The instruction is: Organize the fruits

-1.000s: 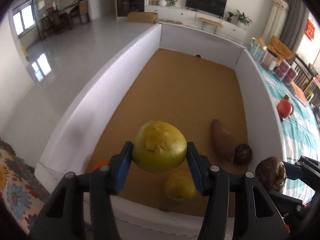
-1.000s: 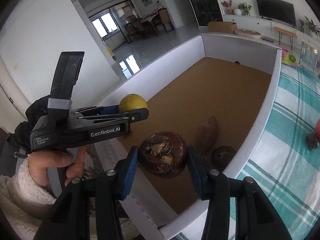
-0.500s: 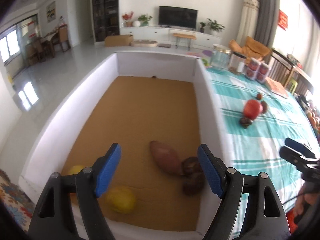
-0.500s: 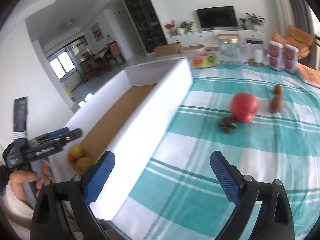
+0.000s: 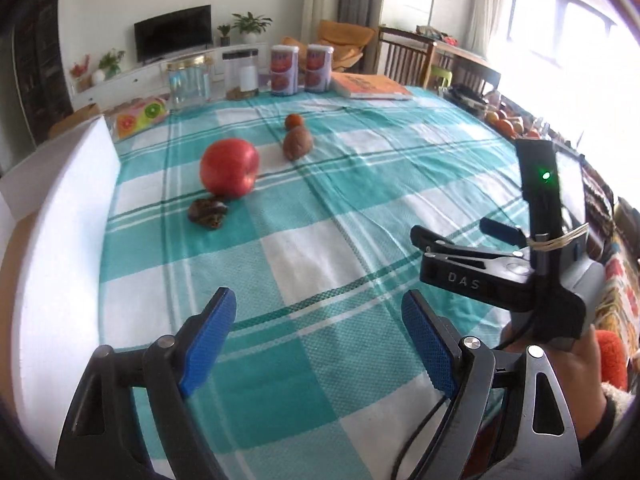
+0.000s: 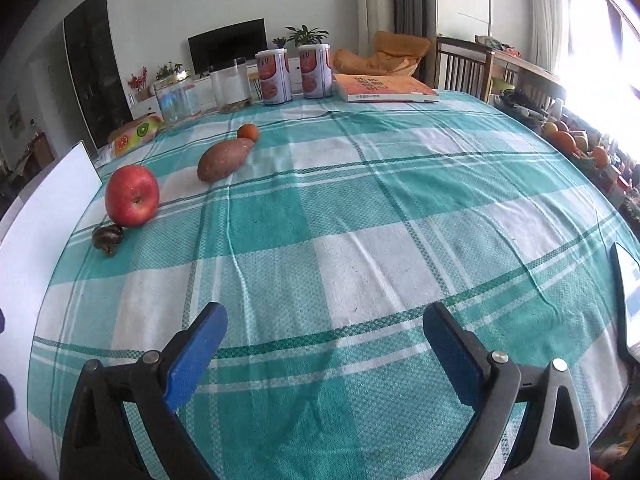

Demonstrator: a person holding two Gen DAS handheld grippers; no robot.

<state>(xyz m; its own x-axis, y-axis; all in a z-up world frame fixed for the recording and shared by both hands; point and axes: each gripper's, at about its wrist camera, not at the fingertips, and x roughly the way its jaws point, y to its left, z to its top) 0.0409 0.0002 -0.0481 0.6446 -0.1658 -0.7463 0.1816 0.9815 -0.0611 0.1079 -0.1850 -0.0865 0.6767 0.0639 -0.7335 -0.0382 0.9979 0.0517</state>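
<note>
A red apple [image 5: 229,167] [image 6: 132,195] lies on the checked tablecloth [image 5: 320,240] with a dark lumpy brown piece [image 5: 208,213] [image 6: 107,237] touching its near side. Farther back are a sweet potato [image 5: 297,142] [image 6: 225,159] and a small orange fruit [image 5: 293,121] [image 6: 247,131]. My left gripper [image 5: 318,304] hangs over bare cloth, short of the apple; its jaws are opening with nothing between them. My right gripper [image 6: 326,316] is over the cloth's middle, jaws also opening and empty. The left wrist view shows it at the right [image 5: 452,236], held by a hand.
The white wall of the cardboard box [image 5: 60,240] [image 6: 36,240] runs along the table's left side. Jars and two cans [image 6: 296,72] and a book [image 6: 380,88] stand at the far edge. More fruit [image 6: 568,140] sits off the table's right.
Both grippers let go of their loads, a yellow-green fruit and a brown root, over the box. They then swung right, out over the tablecloth, with jaws wide.
</note>
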